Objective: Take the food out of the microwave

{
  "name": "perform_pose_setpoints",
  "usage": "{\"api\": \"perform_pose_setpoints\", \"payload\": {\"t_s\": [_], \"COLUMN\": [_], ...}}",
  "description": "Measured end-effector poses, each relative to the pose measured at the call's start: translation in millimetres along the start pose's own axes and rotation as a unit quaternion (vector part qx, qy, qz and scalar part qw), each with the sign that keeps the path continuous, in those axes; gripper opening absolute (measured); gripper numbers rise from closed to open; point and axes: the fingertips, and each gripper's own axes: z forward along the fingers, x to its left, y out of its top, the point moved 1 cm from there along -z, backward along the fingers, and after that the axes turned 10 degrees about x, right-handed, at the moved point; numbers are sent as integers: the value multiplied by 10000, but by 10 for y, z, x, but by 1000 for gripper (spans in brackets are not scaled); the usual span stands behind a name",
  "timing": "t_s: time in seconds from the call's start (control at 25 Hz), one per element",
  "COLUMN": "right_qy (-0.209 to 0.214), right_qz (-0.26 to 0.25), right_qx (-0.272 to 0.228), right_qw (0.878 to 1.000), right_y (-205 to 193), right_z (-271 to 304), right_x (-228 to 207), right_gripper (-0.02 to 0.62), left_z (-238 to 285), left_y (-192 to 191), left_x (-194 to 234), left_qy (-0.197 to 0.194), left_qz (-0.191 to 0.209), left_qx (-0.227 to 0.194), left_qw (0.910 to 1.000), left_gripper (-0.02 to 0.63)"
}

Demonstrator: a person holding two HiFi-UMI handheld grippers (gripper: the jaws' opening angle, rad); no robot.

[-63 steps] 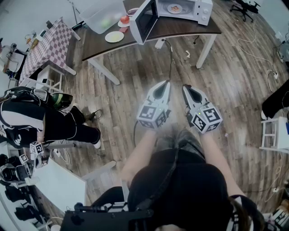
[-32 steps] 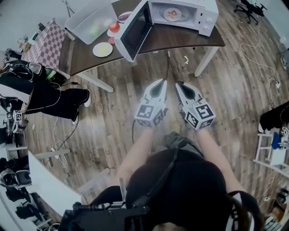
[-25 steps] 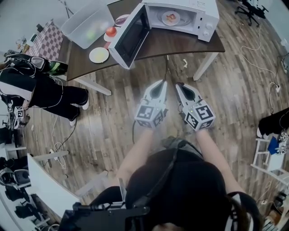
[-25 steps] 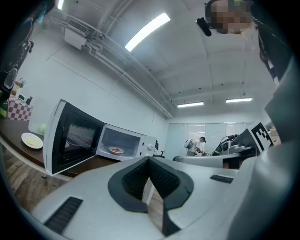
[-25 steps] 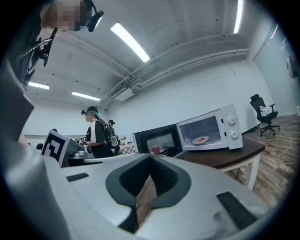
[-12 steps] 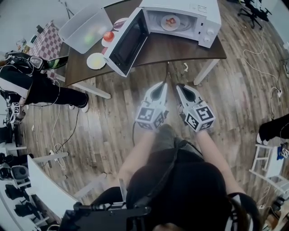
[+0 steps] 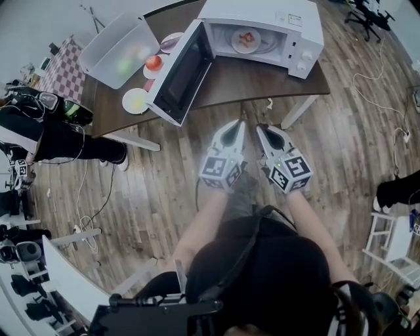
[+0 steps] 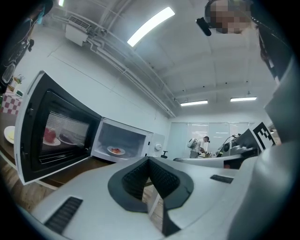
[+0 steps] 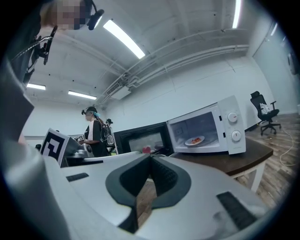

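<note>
Both the left gripper (image 7: 237,125) and right gripper (image 7: 261,128) are clenched and empty, near me. The plate of food (image 7: 246,41) sits in the open microwave (image 7: 298,33), far side. I'd open up before reaching past the door (image 7: 176,72).

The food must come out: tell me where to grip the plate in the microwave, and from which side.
Likely the plate's near rim, coming in level through the microwave's open front: the plate lies flat with food at its middle, walls close the other sides, and the door stands swung left.
</note>
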Motion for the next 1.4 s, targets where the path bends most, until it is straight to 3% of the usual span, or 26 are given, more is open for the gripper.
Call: {"api": "perform_pose_setpoints", "payload": {"t_s": [0.4,0.92,1.4], "right_qy": [-148,-338,-601], "right_qz": [-89,76,936], "right_qx": [171,399,386], "right_qw": [9997,9986,9930], "right_y": [205,303,392], "right_z": [456,1116,1724], "right_x": [-455,-944,-1449], "right_gripper": [3,6,8], "left_z": [609,1205,1708], "left_y": [210,187,213], "left_x": [299,795,1212], "left_qy": [-117,-144,-228], "left_qz": [-9,-115,-133], "left_qx": [32,241,278], "left_qw": [9999,9995,9993], "left_gripper": [2,2,2]}}
